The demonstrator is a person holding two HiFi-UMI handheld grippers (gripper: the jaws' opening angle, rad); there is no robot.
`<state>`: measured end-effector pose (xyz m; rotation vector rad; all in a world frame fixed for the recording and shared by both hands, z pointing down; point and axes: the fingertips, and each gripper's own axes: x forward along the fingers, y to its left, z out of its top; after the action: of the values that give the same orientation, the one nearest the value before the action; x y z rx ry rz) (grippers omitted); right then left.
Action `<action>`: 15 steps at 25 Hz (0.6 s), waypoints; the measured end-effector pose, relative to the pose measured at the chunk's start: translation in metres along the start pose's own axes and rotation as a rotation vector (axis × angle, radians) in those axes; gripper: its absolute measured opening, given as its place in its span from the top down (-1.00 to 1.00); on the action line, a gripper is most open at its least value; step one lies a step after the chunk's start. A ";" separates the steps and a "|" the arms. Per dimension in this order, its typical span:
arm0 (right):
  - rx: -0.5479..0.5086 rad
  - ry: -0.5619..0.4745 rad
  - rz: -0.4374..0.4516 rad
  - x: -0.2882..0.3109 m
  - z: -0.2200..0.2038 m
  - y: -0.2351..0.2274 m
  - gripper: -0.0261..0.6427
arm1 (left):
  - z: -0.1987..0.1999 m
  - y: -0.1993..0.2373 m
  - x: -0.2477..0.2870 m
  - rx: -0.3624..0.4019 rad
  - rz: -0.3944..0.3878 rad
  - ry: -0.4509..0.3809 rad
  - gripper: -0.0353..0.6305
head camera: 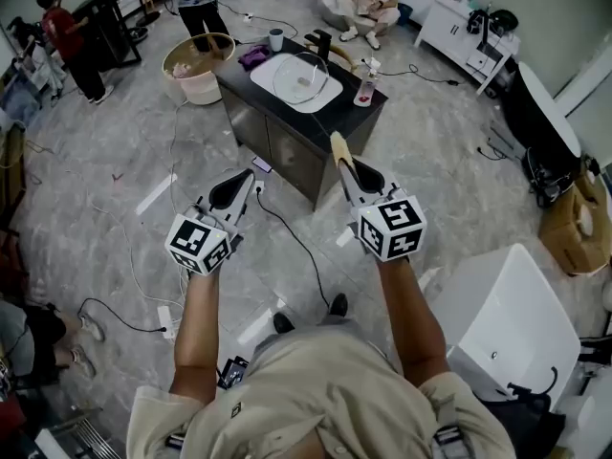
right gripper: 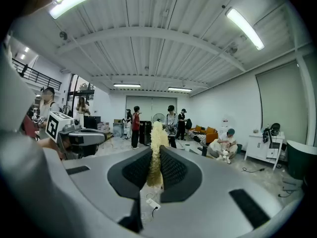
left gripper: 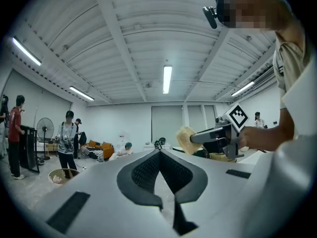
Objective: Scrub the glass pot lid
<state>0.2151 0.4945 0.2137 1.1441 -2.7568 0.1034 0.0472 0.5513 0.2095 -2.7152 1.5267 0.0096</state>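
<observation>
Person: beige short-sleeve shirt (head camera: 316, 390) with a small dark tag on the chest, black shoes (head camera: 338, 304). Grey strap (head camera: 445, 440) with a buckle at the right shoulder. Black camera (left gripper: 212, 11) mounted on the head. Left gripper (head camera: 251, 174) and right gripper (head camera: 337, 151) are the same build: pale grey shells, long tapered jaws lined with black ribbed pads, black rectangular strips inset on top. Each carries a white cube (head camera: 199, 244) printed with black square markers.
</observation>
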 end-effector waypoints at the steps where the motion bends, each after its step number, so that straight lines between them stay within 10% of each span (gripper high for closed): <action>1: 0.001 -0.003 -0.007 0.000 0.000 0.001 0.79 | -0.001 0.000 -0.002 0.000 -0.001 -0.001 0.85; 15: -0.014 -0.024 -0.039 0.024 0.014 0.041 0.79 | 0.002 0.040 -0.040 -0.023 -0.007 -0.031 0.85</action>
<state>0.1677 0.5054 0.2035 1.2034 -2.7497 0.0662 -0.0084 0.5647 0.2075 -2.7247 1.5179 0.0689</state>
